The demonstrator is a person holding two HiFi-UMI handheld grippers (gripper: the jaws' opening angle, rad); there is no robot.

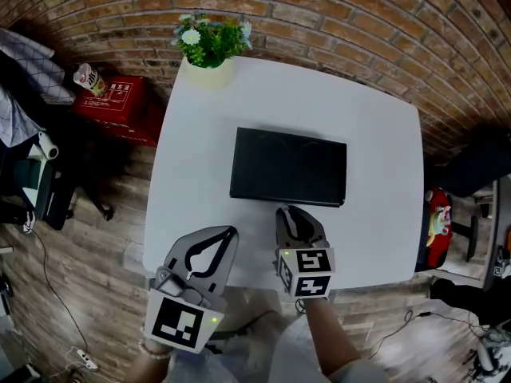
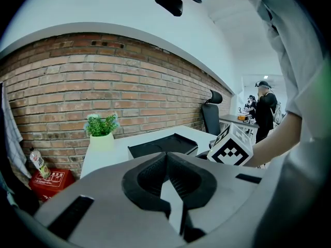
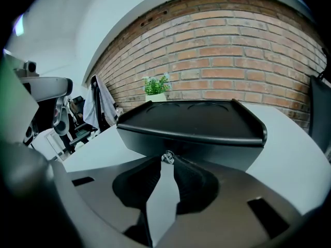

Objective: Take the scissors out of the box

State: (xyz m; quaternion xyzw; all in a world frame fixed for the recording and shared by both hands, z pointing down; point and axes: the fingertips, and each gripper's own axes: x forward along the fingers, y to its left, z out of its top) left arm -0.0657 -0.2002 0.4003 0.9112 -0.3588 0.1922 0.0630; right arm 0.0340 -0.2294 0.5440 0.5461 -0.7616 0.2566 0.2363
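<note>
A flat black box lies with its lid down in the middle of the white table; no scissors show in any view. My right gripper sits at the middle of the box's near edge. In the right gripper view its tips stand a narrow gap apart and close on a small metal knob on the box's front wall. My left gripper hovers over the table's near left part, shut and empty, its tips meeting short of the box.
A potted plant stands at the table's far edge. A red box sits on the wooden floor to the left, near a chair with clothes. A brick wall runs behind. An office chair and a person are off to the right.
</note>
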